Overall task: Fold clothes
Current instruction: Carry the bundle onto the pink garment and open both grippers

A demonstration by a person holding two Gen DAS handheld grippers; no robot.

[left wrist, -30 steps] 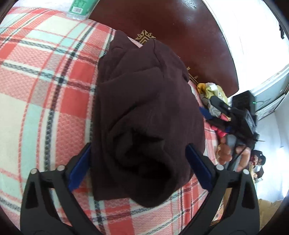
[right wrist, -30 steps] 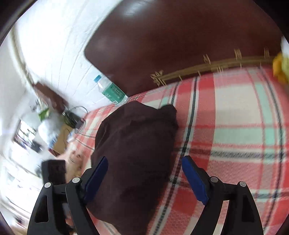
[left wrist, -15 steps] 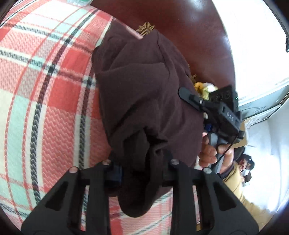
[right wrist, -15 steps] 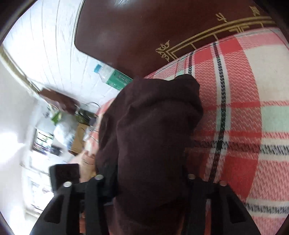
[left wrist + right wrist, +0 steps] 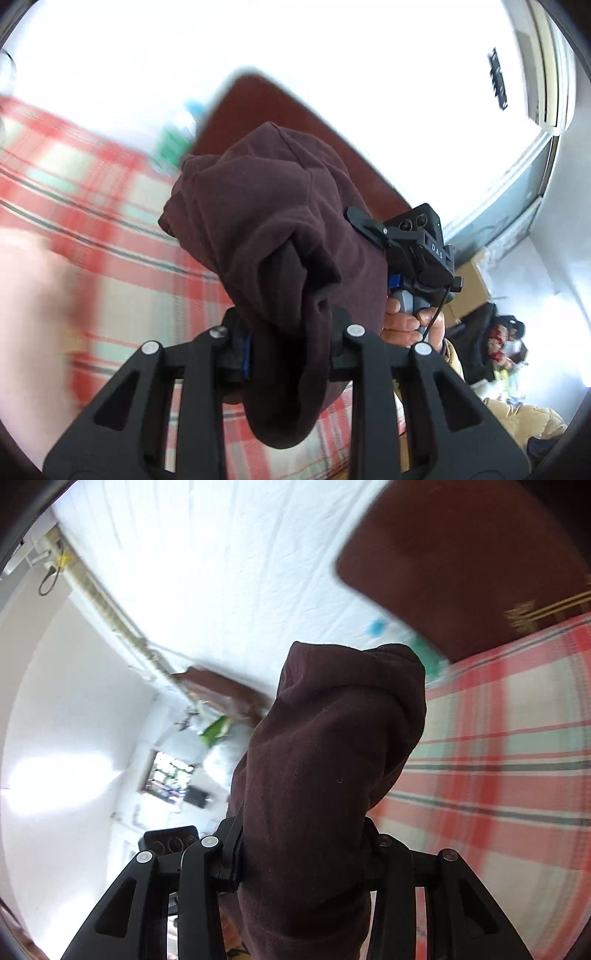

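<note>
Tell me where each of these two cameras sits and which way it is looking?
Left wrist: on the left gripper, looking along its fingers at the maroon garment they pinch; the right gripper and hand show behind.
Right wrist: on the right gripper, fingers clamping the same garment.
Shared: garment, plaid bedspread, brown headboard.
</note>
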